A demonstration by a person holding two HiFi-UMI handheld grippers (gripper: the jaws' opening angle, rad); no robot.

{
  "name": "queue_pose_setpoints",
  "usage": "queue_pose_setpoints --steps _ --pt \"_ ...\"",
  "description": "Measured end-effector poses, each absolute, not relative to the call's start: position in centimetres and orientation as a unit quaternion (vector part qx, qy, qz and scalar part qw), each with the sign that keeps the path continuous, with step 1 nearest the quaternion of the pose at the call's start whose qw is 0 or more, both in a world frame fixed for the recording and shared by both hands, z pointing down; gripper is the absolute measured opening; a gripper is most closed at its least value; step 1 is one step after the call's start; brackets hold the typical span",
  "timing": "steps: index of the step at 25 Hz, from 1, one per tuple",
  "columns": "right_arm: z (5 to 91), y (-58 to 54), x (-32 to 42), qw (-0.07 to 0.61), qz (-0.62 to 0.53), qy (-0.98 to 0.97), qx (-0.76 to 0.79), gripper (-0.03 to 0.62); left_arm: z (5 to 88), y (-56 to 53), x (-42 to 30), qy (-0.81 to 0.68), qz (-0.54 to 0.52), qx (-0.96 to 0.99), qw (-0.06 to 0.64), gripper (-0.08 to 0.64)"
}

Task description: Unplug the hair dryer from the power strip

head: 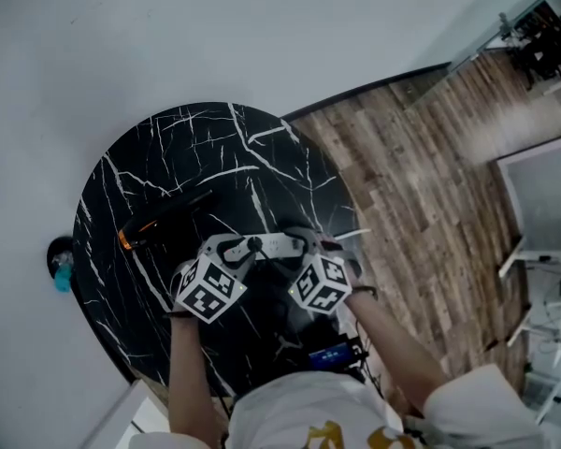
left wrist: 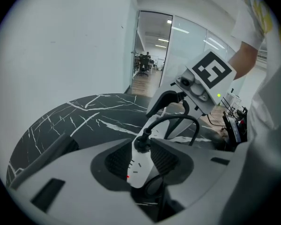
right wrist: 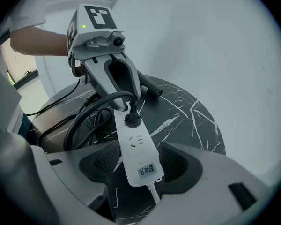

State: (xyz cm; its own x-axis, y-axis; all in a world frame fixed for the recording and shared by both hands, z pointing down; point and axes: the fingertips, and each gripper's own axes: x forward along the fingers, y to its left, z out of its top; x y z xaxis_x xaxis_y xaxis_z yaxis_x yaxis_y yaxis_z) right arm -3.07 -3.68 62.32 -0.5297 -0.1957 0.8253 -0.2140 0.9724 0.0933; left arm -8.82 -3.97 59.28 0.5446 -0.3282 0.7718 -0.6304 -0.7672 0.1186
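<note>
The power strip (head: 262,247) lies flat on the table (head: 168,157), in the middle of the head view, with its long axis running straight from one gripper to the other. The black plug (left wrist: 143,143) sits in the end nearer my left gripper (left wrist: 141,159). That gripper's jaws stand apart around that end, close on both sides but, as far as I can judge, not pressing. My right gripper (right wrist: 140,161) straddles the opposite, labelled end, spread wide with a clear gap on each side, and from there the plug lies beyond the jaws, toward the top of its frame. The hair dryer (head: 159,224) rests well apart, at the left of the head view. I judge the left gripper better placed for the plug, while the right can pin the strip.
</note>
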Motion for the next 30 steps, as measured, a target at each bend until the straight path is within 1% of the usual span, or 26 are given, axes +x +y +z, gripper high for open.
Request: queue_pose_setpoints --steps 7,11,15,19,21,22,30 --pt "64.2 -3.7 -2.9 0.518 -0.056 -0.85 0.08 0.255 59.9 -4.6 -7.5 -0.247 0.417 0.859 0.164 0.105" --pt "64.4 -3.9 -3.1 0.516 -0.082 -0.85 0.064 0.258 60.6 -5.0 -7.3 -0.243 0.43 0.855 0.158 0.104" --pt "64.5 -3.9 -3.2 0.491 -0.095 -0.865 0.046 0.256 61.0 -5.0 -7.2 -0.228 0.441 0.853 0.16 0.104" --pt "64.5 -3.9 -3.2 0.501 -0.092 -0.859 0.048 0.256 61.0 -4.7 -7.4 -0.206 0.462 0.851 0.143 0.103" --pt "64.5 -4.0 -3.2 0.505 -0.094 -0.857 0.052 0.258 61.0 -4.5 -7.5 -0.196 0.471 0.85 0.132 0.087" --pt "64.5 -4.0 -3.2 0.505 -0.097 -0.856 0.054 0.258 61.0 -4.4 -7.5 -0.192 0.473 0.85 0.129 0.065" --pt "64.7 -4.0 -3.3 0.515 -0.092 -0.851 0.048 0.258 61.3 -4.4 -7.4 -0.178 0.485 0.847 0.122 0.064"
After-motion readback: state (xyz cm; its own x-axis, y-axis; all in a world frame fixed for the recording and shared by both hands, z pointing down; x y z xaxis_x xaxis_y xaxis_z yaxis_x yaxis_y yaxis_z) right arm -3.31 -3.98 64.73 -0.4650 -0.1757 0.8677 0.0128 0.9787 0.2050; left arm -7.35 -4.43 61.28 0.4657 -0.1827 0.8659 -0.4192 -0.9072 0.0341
